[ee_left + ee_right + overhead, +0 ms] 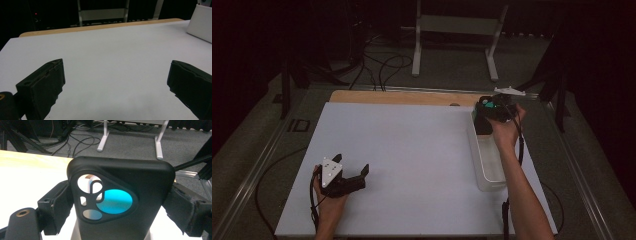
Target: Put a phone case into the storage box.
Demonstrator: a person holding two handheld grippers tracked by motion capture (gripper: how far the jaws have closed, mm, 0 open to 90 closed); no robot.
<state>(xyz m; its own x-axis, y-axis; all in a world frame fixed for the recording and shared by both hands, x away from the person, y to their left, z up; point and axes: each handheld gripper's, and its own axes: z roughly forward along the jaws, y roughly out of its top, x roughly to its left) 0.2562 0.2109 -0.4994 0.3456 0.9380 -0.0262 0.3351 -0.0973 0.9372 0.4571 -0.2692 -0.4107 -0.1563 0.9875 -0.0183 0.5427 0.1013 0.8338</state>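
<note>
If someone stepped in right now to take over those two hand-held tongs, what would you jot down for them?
Right tongs: shut on a black phone case, its sides pinched between the jaws, camera cut-out facing the lens. In the high view they are held over the far end of the clear plastic bin at the table's right edge.
Left tongs: open, holding nothing, resting low on the white table top near the front left.
Done: case gripped.
Left: it looks set either to come out of the bin or go into it; I cannot tell which. The left tongs have no job yet.

No readable text, label, brand, number or sign.
</note>
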